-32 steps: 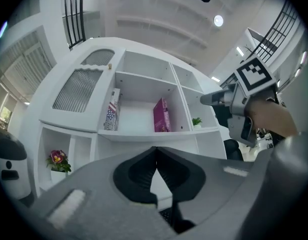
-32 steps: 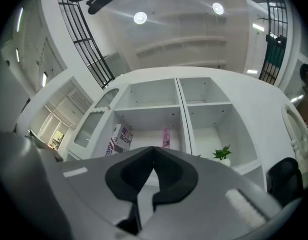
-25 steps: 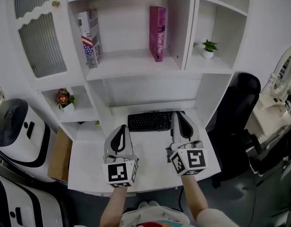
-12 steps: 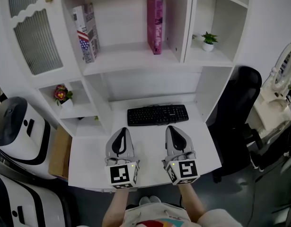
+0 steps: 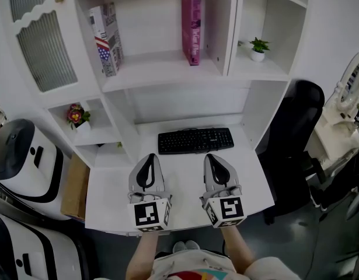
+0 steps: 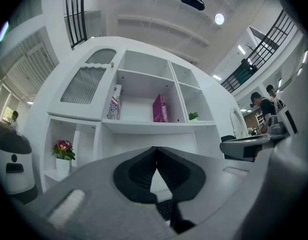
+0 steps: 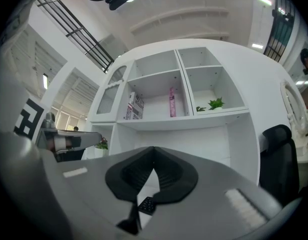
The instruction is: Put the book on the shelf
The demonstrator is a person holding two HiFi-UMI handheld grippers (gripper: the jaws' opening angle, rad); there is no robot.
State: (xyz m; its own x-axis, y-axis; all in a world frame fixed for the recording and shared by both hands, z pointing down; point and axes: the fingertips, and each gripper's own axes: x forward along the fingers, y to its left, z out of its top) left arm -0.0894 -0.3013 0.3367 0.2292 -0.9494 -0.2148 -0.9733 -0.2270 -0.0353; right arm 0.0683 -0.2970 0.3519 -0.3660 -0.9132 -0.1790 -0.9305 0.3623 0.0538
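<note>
Your left gripper (image 5: 148, 157) and your right gripper (image 5: 213, 157) are both closed, with nothing between the jaws. They are side by side over the white desk (image 5: 185, 192), near the black keyboard (image 5: 195, 140). The pink book (image 5: 191, 31) stands upright on the shelf (image 5: 161, 70), at the right side of the middle compartment. A second book (image 5: 107, 38) with a flag pattern stands at the left side, well apart from it
</note>
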